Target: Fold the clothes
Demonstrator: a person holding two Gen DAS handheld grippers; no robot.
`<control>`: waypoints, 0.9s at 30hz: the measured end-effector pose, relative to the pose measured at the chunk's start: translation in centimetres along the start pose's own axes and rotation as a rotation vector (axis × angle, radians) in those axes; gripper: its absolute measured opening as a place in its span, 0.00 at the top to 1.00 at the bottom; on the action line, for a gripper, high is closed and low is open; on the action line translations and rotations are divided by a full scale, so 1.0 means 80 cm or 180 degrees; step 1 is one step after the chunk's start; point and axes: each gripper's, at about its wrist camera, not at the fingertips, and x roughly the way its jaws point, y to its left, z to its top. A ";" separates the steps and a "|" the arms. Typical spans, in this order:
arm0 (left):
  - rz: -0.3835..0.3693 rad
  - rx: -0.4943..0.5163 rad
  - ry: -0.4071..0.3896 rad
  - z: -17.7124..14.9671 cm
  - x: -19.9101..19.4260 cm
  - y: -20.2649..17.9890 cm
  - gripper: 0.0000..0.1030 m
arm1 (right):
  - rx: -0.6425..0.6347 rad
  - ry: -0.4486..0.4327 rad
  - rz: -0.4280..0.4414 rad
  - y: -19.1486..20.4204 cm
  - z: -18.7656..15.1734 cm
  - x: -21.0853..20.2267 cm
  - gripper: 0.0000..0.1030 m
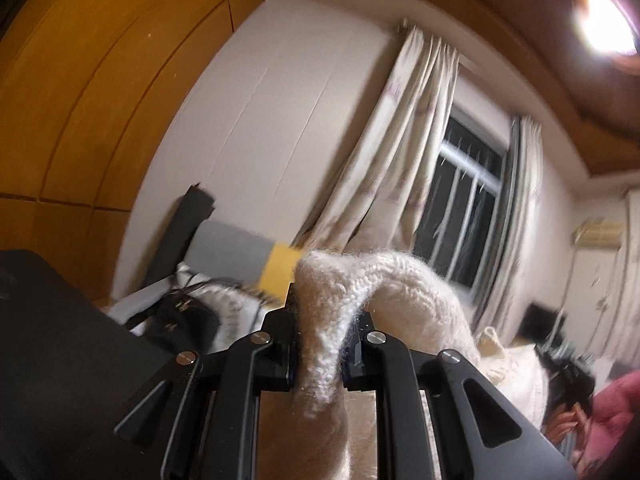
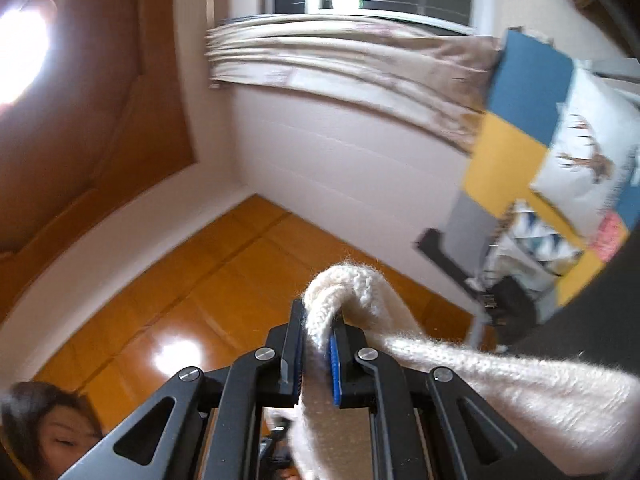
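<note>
A cream, fuzzy knitted garment (image 1: 384,284) is held up in the air by both grippers. My left gripper (image 1: 326,312) is shut on a bunched fold of it; the knit bulges above the fingers and trails off to the right. In the right wrist view my right gripper (image 2: 318,316) is shut on another fold of the same knitted garment (image 2: 500,376), which loops over the fingertips and stretches away to the lower right. Both cameras point upward at walls and ceiling, so the rest of the garment is hidden.
A bed headboard (image 1: 236,244) with pillows and a black bag (image 1: 180,316) lies left. Curtains (image 1: 396,152) and a barred window (image 1: 468,204) stand behind. A person's head (image 2: 48,428) shows at the lower left, and wooden wardrobe panels (image 2: 224,280) lie ahead.
</note>
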 end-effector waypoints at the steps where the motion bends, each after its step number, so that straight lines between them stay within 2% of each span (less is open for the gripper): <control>1: 0.0073 0.0071 0.0104 -0.012 0.016 0.003 0.85 | 0.0051 0.0000 -0.0091 -0.016 -0.001 0.003 0.92; 6: 0.0402 0.0355 0.0724 -0.090 0.092 0.030 0.85 | 0.0307 0.0017 -0.0567 -0.101 -0.008 0.017 0.92; 9: 0.0603 0.0329 0.1053 -0.137 0.132 0.055 0.85 | 0.0484 0.0111 -0.0935 -0.169 -0.016 0.028 0.91; 14: 0.0878 0.0273 0.1554 -0.206 0.184 0.090 0.85 | 0.0578 0.0297 -0.1453 -0.245 -0.029 0.047 0.91; 19: 0.1072 0.0569 0.1853 -0.256 0.221 0.088 0.83 | 0.0430 0.0569 -0.2003 -0.299 -0.039 0.074 0.91; 21: 0.1173 0.0719 0.2009 -0.275 0.235 0.087 0.72 | 0.0295 0.0710 -0.2316 -0.314 -0.044 0.082 0.91; 24: 0.1281 0.0825 0.2184 -0.299 0.243 0.093 0.63 | -0.0042 0.0986 -0.2841 -0.327 -0.053 0.097 0.88; 27: 0.1328 0.0811 0.2332 -0.308 0.249 0.099 0.60 | -0.0317 0.1117 -0.2988 -0.326 -0.057 0.108 0.82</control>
